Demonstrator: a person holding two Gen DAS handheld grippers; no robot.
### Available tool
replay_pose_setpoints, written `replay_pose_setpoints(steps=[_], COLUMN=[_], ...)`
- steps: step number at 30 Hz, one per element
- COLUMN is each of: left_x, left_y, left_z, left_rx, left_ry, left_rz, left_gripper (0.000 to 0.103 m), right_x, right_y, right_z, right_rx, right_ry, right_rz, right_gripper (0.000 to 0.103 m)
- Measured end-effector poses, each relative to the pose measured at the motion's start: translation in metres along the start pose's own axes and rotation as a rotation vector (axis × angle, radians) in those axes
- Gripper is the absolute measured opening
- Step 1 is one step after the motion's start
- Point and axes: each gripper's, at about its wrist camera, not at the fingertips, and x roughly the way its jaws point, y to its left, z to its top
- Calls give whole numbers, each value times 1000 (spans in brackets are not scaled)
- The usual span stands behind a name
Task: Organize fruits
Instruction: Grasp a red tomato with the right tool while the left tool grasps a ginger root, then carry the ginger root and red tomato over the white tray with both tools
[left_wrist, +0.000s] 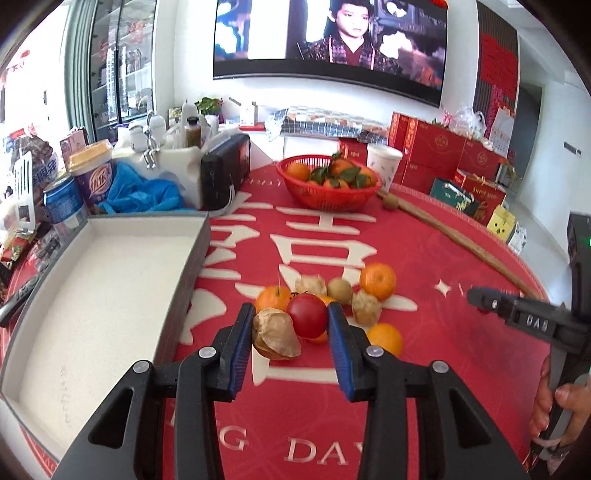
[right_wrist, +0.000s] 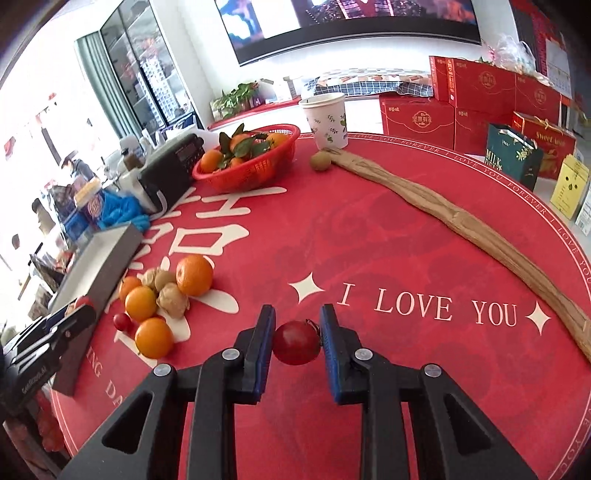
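My desk (right_wrist: 424, 236) wears a red cloth, with a grey box (left_wrist: 110, 295) at its left. My left hand-held gripper (left_wrist: 291, 325) gapes apart around a husked berry (left_wrist: 275, 334) and a tomato (left_wrist: 307, 320) in the fruit pile. My right hand-held gripper (right_wrist: 297, 334) pinches a small red tomato (right_wrist: 295, 342) above the cloth.

Glossy tomato (right_wrist: 295, 342), papery husked fruit (left_wrist: 275, 334) — matt wooden stick (right_wrist: 458, 218).
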Motion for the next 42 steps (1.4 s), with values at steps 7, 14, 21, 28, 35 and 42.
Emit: replay_pose_setpoints(steps=[7, 14, 21, 28, 35, 42], left_x=[16, 19, 19, 12, 14, 8], left_y=[8, 12, 22, 16, 10, 14], left_z=[-7, -29, -40, -51, -51, -53], left_rx=[-14, 28, 8, 32, 38, 3], left_ry=[39, 100, 171, 191, 191, 184], left_rz=[4, 18, -43, -39, -34, -32], left_gripper=[42, 46, 63, 63, 27, 27], right_x=[9, 19, 23, 11, 5, 11], right_y=[6, 10, 19, 14, 8, 5], right_z=[1, -4, -8, -8, -10, -12], right_rx=[-8, -28, -101, -105, -108, -112], right_ry=[13, 59, 77, 37, 34, 65], right_rz=[-27, -36, -88, -110, -120, -98], right_gripper=[26, 26, 36, 81, 81, 63])
